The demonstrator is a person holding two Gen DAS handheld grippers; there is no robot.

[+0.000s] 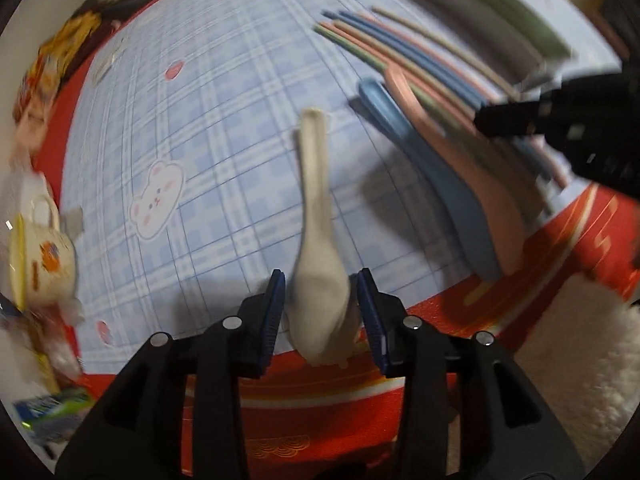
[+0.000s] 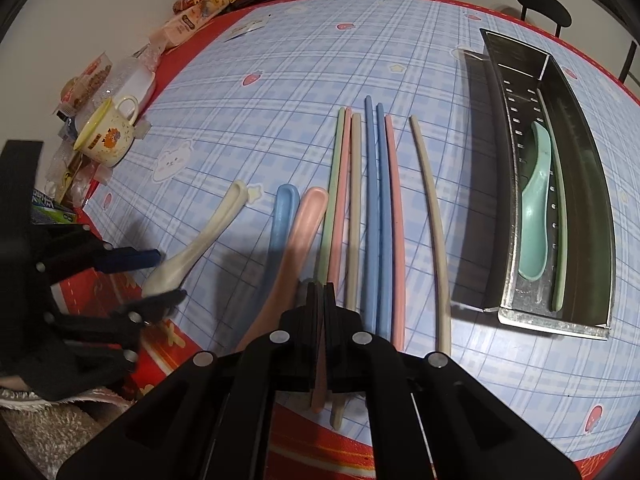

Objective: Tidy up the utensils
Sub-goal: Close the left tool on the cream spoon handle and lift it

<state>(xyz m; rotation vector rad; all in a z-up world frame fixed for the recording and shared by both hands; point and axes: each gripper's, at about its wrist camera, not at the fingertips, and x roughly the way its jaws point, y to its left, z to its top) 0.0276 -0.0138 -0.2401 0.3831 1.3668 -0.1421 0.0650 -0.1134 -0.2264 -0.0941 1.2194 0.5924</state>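
Now, left wrist view: the left gripper (image 1: 321, 308) has its blue-padded jaws either side of the cream spoon (image 1: 317, 240) bowl at the checked mat's (image 1: 208, 128) near edge; whether they pinch it, I cannot tell. Right wrist view: the right gripper (image 2: 319, 308) is clamped tight on the pink chopstick (image 2: 338, 216), beside the pink spoon (image 2: 298, 232). Over right, the metal tray (image 2: 592, 200) holds a green spoon (image 2: 534, 208).

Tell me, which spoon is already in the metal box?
The green spoon. It lies inside the metal box, while the cream spoon, blue spoon and pink spoon lie on the table.
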